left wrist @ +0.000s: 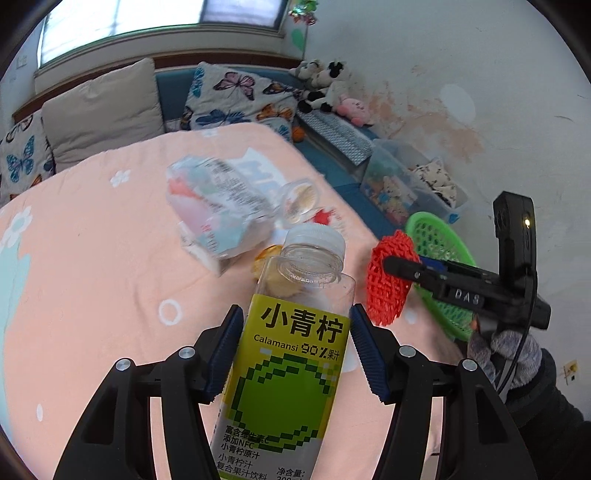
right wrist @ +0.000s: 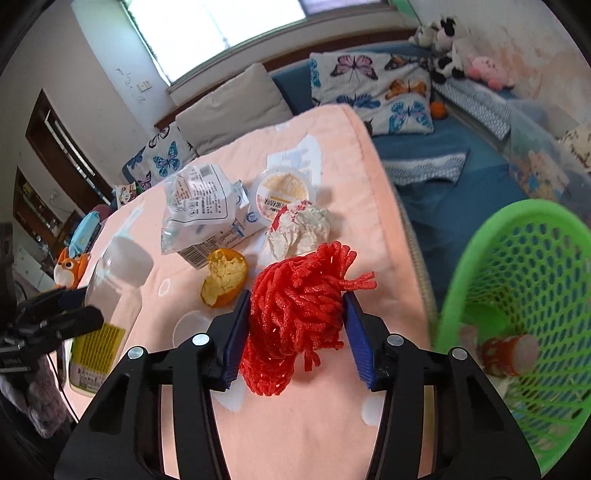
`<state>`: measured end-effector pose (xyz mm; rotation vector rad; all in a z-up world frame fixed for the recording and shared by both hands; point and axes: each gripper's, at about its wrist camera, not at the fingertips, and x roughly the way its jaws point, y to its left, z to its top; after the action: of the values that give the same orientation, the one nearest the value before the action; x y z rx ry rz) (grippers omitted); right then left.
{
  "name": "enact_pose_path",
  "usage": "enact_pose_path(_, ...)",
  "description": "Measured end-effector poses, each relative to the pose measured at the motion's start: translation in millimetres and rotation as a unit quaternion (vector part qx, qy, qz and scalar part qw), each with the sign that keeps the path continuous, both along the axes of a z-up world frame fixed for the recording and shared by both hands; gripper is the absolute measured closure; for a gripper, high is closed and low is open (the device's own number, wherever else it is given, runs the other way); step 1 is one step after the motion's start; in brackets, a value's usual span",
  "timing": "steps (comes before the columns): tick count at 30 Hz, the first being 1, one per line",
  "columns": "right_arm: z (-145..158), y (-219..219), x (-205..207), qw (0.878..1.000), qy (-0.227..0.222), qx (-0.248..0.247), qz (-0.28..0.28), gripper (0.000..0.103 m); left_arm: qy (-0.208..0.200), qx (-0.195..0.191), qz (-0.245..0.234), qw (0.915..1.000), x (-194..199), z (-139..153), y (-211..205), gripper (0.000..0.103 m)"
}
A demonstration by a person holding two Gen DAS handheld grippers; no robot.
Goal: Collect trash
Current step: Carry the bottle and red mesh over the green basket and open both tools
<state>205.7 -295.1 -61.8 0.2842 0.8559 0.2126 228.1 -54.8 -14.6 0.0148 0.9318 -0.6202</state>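
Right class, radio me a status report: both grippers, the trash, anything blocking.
Left gripper shut on juice bottle. Right gripper shut on red foam net. Green basket right of it, path open. Wrappers, peel remain on pink cover.

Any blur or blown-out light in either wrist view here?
Left wrist view: the plastic wrapper on the pink cover is motion-smeared, while the held juice bottle stays sharp. Right wrist view: the window is overexposed to white, and the green basket rim is softly blurred.
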Motion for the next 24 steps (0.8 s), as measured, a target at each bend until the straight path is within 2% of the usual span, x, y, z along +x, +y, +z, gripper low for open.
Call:
enact_pose_path(10, 16.6, -36.8, -48.1, 0.998, -0.025, -0.047, -0.037, 0.053, -0.017, -0.011, -0.037, 0.9991, -13.5, 18.7, -55.2, 0.046)
enact_pose_path(24, 9.3, -146.6, -93.5, 0.988, -0.010, -0.063, -0.141, 0.049, -0.032, -0.020, -0.085, 0.9957, -22.1, 35.8, -150.5, 0.046)
